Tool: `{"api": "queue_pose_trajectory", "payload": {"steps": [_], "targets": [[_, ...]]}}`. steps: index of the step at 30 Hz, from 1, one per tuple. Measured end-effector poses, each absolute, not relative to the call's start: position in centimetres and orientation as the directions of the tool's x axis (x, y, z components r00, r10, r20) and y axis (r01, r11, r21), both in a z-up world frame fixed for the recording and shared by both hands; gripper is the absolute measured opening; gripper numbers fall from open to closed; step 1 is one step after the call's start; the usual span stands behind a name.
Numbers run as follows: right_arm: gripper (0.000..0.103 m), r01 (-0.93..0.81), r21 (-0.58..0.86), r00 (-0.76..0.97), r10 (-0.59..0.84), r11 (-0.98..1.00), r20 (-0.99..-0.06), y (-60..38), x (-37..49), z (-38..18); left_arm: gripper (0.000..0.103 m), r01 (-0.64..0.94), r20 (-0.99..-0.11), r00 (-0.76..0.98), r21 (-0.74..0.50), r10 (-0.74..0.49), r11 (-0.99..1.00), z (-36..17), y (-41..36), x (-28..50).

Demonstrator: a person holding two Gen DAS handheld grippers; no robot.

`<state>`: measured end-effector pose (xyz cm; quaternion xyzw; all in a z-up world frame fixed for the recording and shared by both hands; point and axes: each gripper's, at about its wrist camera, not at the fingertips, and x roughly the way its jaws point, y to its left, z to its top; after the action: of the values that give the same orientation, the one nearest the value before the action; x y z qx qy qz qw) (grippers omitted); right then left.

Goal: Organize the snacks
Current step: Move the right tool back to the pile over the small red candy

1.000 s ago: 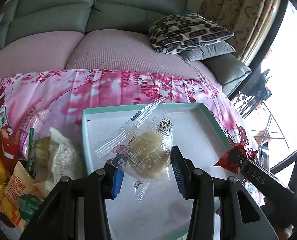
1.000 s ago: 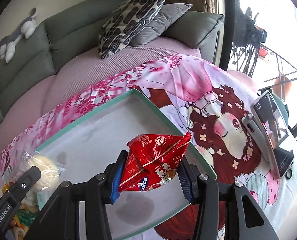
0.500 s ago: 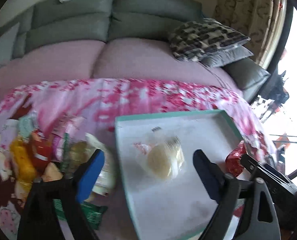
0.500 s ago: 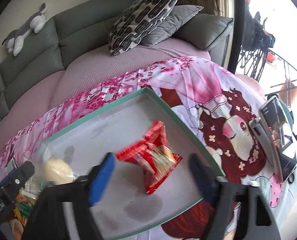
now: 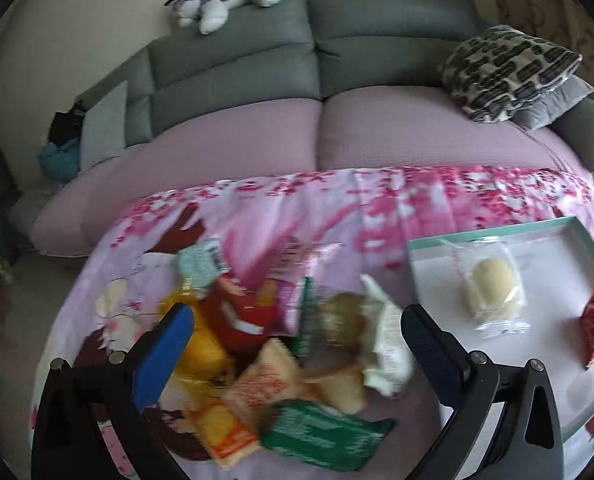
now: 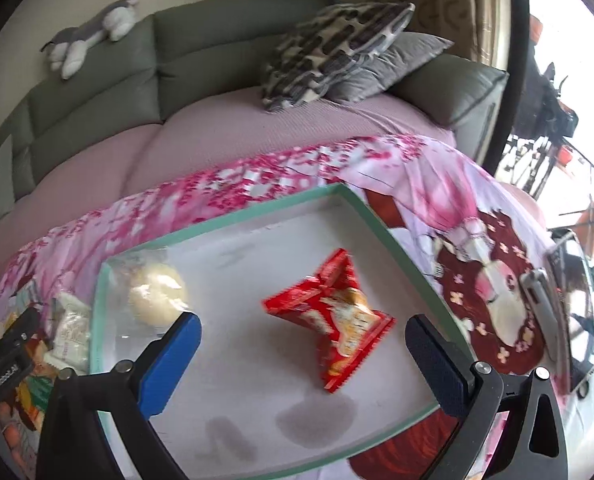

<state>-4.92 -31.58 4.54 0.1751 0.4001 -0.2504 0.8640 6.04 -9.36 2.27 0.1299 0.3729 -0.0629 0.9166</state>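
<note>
tray holding two snacks; both tools spread wide and empty.
left tool (image 5: 297,340): jaws opening, nothing between the pads, positioned above the snack pile (image 5: 281,364) on the pink floral table cover (image 5: 297,208), left of the tray. pile contents: yellow, red, orange and green packets, overlapping and blurred. tray (image 6: 233,220): shallow, white floor, teal rim. tray contents: clear-wrapped pale round pastry (image 6: 157,292) in the far left corner; red crinkled packet (image 6: 333,320) near centre, lying flat, well apart from the pastry. right tool (image 6: 303,344): jaws opening, the red packet lies below and between the pads, untouched.
</note>
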Motion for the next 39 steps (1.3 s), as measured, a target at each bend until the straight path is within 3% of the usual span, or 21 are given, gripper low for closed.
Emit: {"api": "queue_pose_trajectory", "payload": {"steps": [10,21,31,37,39], "targets": [[0.103,0.507,0.14,0.597,-0.23,0.851,-0.768,-29.2,-4.2,5.1,0.103,0.136,-0.704,0.709,0.199,0.045,0.971,3.8,-3.9,5.3],[0.103,0.346,0.213,0.668,-0.081,0.914,-0.74,-23.1,-3.3,6.6,0.103,0.082,-0.781,0.622,0.124,0.046,0.989,3.6,1.6,4.7],[0.103,0.223,0.192,0.639,0.005,0.956,-0.769,-16.2,-3.0,6.2,0.103,0.089,-0.86,0.509,0.01,-0.037,0.996,1.3,3.8,3.6],[0.09,0.161,0.181,0.611,0.045,0.97,-0.79,-12.5,-4.2,5.2,0.103,0.089,-0.888,0.456,-0.012,-0.051,0.996,-0.3,4.6,2.5],[0.08,0.145,0.18,0.584,0.063,0.973,-0.809,-11.5,-4.5,4.4,0.103,0.083,-0.899,0.434,-0.019,-0.054,0.996,-0.9,5.1,2.4]]}}
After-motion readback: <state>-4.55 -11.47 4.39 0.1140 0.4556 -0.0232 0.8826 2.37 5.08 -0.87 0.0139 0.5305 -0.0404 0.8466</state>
